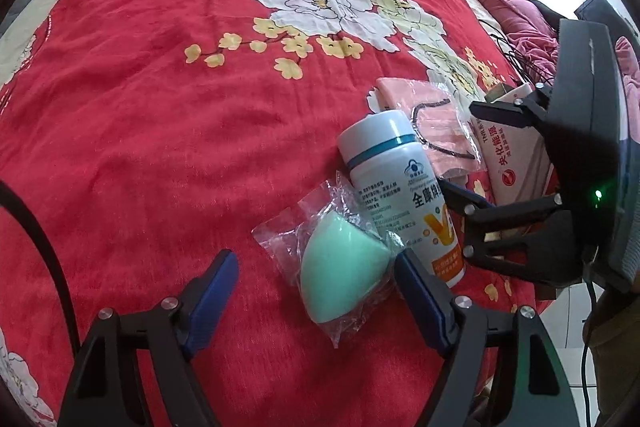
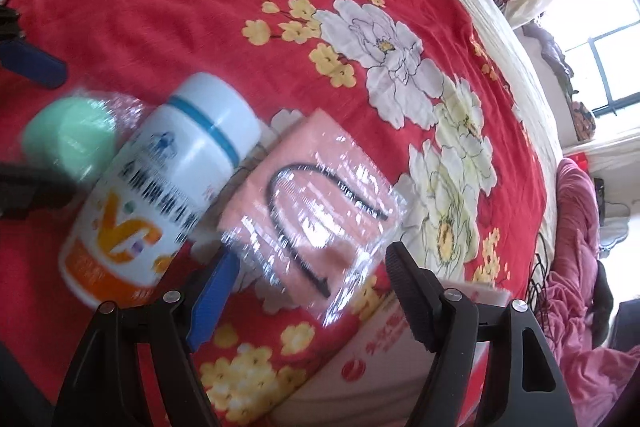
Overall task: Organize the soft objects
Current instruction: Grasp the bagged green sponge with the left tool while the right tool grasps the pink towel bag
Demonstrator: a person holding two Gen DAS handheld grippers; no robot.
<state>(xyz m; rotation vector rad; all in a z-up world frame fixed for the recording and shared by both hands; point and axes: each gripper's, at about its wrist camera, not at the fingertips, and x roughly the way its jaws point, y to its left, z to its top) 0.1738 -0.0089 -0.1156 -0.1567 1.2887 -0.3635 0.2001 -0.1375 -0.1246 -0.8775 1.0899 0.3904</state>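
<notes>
Bed cover [image 1: 160, 131]: a wide red cloth with big white and yellow flowers; all the things lie on it, near its lower right edge in the left wrist view
Packet with red print [image 1: 516, 163]: a white packet at the edge of the bed, partly under the right gripper
Bottle [image 1: 400, 195]: a white hard bottle with a teal ring, lying on its side between the two soft things and touching both wrappers
Pink soft pack [image 2: 316, 203]: pink cloth with a black band, in shiny clear wrap, just beside the bottle cap
Green sponge [image 1: 340, 279]: a mint soft piece in a clear bag, close to the bottle's base
Left gripper [image 1: 316, 291]: fingers apart and holding nothing; the sponge sits between them, nearer the right finger, and I cannot tell if it touches
Right gripper [image 2: 308, 291]: fingers apart and empty, low over the edge of the pink pack
Risk, left: the finger may catch only loose plastic, so the sponge slips, or may push the round bottle so it rolls
Risk, right: the slick wrap may slide out of the pads, and this blurred view makes the aim uncertain
</notes>
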